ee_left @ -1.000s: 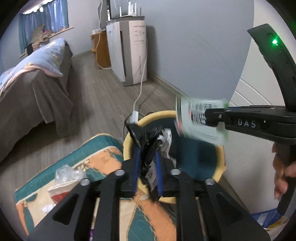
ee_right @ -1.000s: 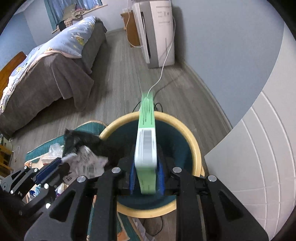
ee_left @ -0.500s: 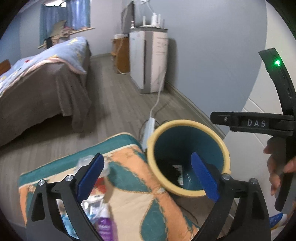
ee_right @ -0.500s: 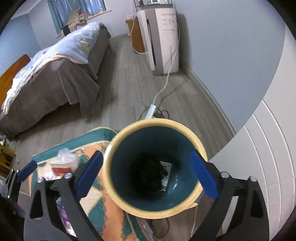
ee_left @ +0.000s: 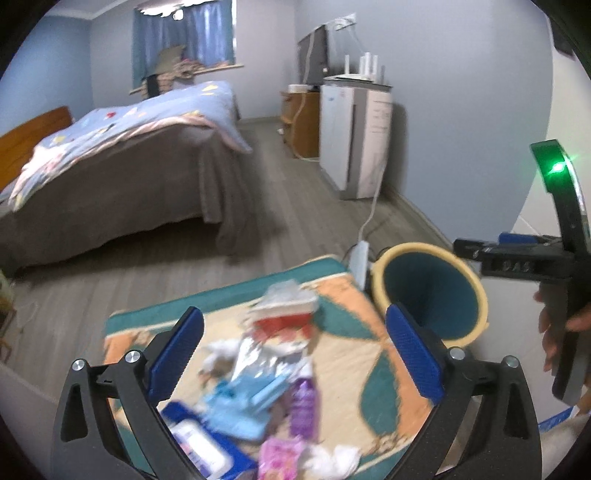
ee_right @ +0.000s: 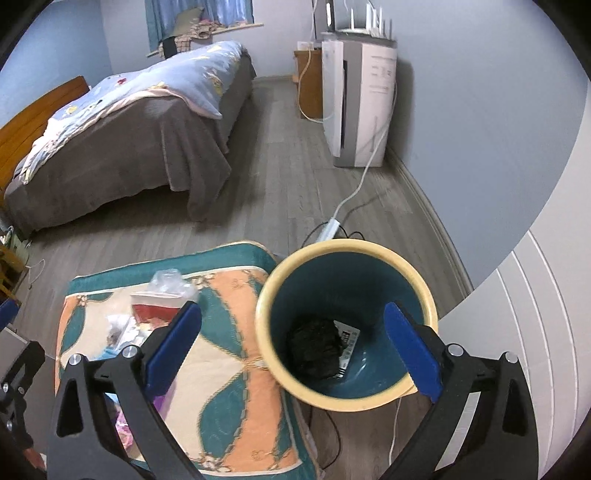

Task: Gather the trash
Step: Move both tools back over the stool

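Inside the bin (ee_right: pixel 369 254), only under the right tongs (ee_right: pixel 291 350): black wad (ee_right: pixel 314 349); both tongs wide, empty.

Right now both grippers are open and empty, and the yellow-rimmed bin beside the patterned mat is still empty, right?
Not quite. The bin already holds trash: a dark crumpled wad and a printed packet, as the right wrist view shows. The rest is correct.

Pale blue walls (ee_right: pixel 480 110), grey plank floor (ee_right: pixel 280 177). A bed (ee_right: pixel 122 147) with brown skirt sits left; a white appliance (ee_right: pixel 360 103), perhaps an air purifier, stands against the wall beneath a curtained window (ee_left: pixel 184 35).
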`<state>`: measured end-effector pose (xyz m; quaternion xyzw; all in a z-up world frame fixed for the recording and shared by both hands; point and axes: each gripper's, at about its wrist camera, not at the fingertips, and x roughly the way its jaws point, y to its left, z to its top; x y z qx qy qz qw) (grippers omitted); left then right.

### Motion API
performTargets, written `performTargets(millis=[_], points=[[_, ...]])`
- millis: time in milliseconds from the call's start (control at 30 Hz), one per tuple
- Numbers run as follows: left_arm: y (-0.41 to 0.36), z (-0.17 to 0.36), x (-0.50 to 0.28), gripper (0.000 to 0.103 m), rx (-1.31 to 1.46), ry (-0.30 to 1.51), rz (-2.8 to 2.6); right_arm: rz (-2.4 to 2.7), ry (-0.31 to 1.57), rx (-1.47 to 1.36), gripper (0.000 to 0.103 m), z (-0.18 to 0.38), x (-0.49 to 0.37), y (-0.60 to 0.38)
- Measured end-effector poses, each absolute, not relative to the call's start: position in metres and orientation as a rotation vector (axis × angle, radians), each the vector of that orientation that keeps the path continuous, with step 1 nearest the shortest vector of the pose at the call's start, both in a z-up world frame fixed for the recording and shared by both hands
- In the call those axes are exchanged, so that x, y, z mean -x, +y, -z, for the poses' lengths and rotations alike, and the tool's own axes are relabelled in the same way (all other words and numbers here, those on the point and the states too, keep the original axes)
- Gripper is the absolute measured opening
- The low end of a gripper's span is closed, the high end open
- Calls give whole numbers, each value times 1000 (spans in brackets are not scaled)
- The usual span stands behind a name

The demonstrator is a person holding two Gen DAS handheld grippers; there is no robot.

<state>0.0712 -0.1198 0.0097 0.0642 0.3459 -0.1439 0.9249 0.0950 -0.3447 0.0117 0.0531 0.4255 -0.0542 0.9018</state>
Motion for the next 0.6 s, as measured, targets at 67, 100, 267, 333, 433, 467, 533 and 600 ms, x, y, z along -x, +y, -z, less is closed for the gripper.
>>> performTargets(millis=[67,100,267,333,433,467,533,600], points=[[-101,-11,-63,98,-140,711,262,109,868,-119,97,-16,-90,-334],[-90,-11,-59,98,-140,709,249,111,860,-120,97,-17,-88,-328],[-53,-11,-45,98,-127,704,192,135,877,-64,97,-14,-81,-293],[-42,-6,-41,98,-125,708,167,121,894,-37,97,-10,-78,-278],[-25,5,-36,98,-120,725,130,100,911,-7,97,-3,-75,-257],[-20,9,-36,98,-114,733,119,87,919,-11,97,1,-73,-251],[-9,14,-35,98,-102,742,102,59,951,-19,97,10,-73,-241],[2,20,-34,98,-96,746,82,70,978,-9,97,18,-74,-235]])
